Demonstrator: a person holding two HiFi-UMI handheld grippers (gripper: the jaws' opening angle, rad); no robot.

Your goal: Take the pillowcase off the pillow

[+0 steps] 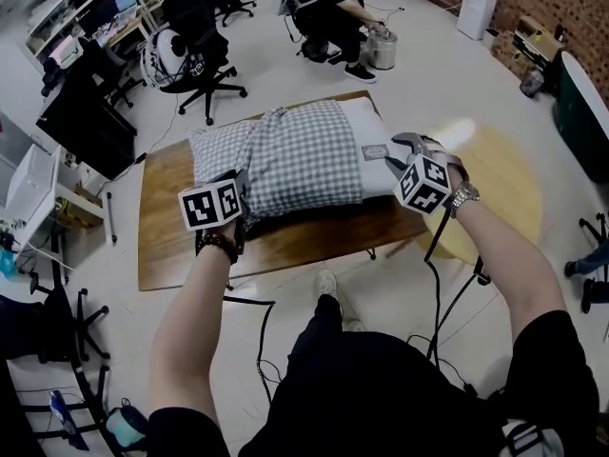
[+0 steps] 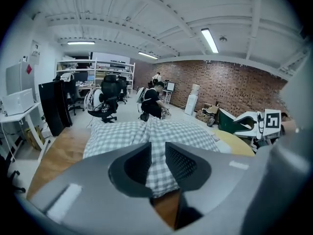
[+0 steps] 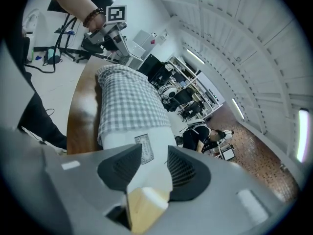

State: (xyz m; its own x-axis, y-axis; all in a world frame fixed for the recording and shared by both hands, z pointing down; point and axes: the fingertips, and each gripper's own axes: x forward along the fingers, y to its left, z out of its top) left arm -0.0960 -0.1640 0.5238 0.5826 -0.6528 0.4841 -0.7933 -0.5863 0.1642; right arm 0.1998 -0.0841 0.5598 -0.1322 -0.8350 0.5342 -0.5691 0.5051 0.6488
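With my left tongs (image 1: 244, 188) pinching the checked pillowcase (image 1: 285, 155) and my right tongs (image 1: 392, 152) clamped on the white pillow (image 1: 371, 133), I should pull them slowly apart.

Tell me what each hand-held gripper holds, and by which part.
The left hand-held gripper pinches the pillowcase at its near edge; the right hand-held gripper grips the pillow by its bare white end.

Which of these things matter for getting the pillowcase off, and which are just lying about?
In the job: checked pillowcase, white pillow, left gripper, right gripper, wooden table beneath.
Just lying about: office chair, round yellow table, metal pot.
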